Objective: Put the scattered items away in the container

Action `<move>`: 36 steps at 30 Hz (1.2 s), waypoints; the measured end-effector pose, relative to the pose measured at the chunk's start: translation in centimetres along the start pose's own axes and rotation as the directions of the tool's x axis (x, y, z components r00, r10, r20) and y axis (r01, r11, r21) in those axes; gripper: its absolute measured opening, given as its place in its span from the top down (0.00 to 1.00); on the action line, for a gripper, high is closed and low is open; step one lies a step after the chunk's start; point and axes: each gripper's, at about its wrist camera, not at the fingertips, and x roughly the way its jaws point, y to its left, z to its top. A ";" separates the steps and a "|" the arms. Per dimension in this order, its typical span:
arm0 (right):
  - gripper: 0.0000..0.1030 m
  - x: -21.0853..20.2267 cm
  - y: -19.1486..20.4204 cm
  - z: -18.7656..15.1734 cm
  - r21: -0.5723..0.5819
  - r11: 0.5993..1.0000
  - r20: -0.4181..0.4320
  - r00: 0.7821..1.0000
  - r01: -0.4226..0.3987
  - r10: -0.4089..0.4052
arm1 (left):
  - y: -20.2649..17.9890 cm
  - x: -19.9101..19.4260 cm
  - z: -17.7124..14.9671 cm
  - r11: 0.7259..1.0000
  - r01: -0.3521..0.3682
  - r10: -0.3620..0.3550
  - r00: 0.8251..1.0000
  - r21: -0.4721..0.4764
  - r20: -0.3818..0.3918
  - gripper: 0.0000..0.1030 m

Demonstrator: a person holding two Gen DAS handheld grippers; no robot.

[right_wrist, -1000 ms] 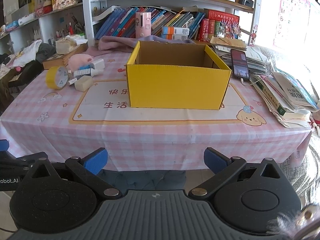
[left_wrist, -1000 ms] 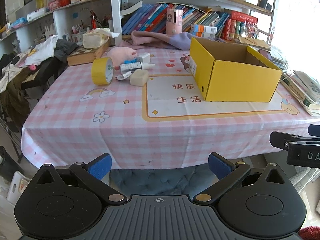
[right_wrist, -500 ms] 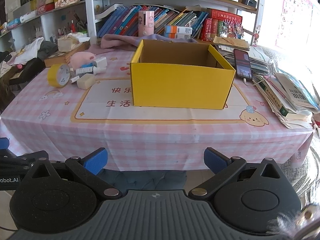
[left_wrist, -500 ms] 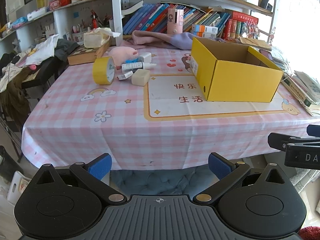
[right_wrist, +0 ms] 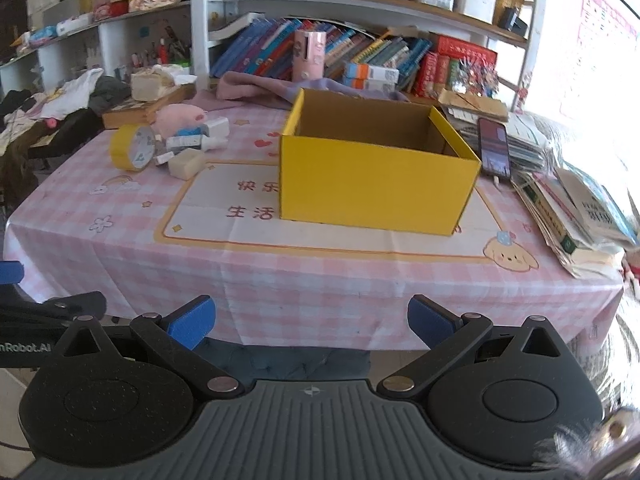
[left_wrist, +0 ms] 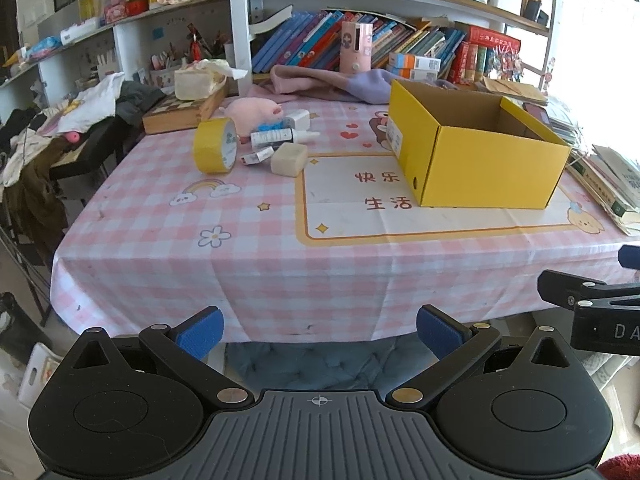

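An open yellow cardboard box point(left_wrist: 476, 160) point(right_wrist: 376, 188) stands empty on the pink checked tablecloth point(left_wrist: 248, 240). Left of it lie the scattered items: a yellow tape roll point(left_wrist: 214, 150) point(right_wrist: 132, 153), a pink plush toy point(left_wrist: 254, 114) point(right_wrist: 178, 117), a white tube point(left_wrist: 276, 136), a cream block point(left_wrist: 289, 159) point(right_wrist: 186, 163) and a small white stick point(left_wrist: 256, 156). My left gripper point(left_wrist: 319, 330) is open in front of the table's near edge, holding nothing. My right gripper point(right_wrist: 310, 320) is open too, also below the table edge, facing the box.
A stack of books point(right_wrist: 576, 216) and a phone point(right_wrist: 494, 146) lie right of the box. Behind are a pink-purple cloth point(left_wrist: 328, 80), a wooden box point(left_wrist: 180, 110) with a tissue pack on it, and bookshelves point(left_wrist: 360, 40). A chair with clothes point(left_wrist: 60, 128) stands at left.
Both grippers have moved forward and slightly up toward the table; the box and items look a little nearer. Nothing on the table has moved.
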 end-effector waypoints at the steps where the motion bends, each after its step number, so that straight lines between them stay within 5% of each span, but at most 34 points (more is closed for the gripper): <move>1: 0.00 0.0 0.1 0.0 -0.006 1.000 -0.001 1.000 -0.003 0.003 | 0.0 0.0 0.0 1.000 0.001 -0.001 1.000 0.007 0.000 0.00; 36: 0.00 -0.3 1.5 0.5 -0.043 0.998 0.003 0.999 -0.048 0.049 | 1.3 -1.4 -0.4 0.999 -0.041 0.041 0.999 -0.023 0.027 0.00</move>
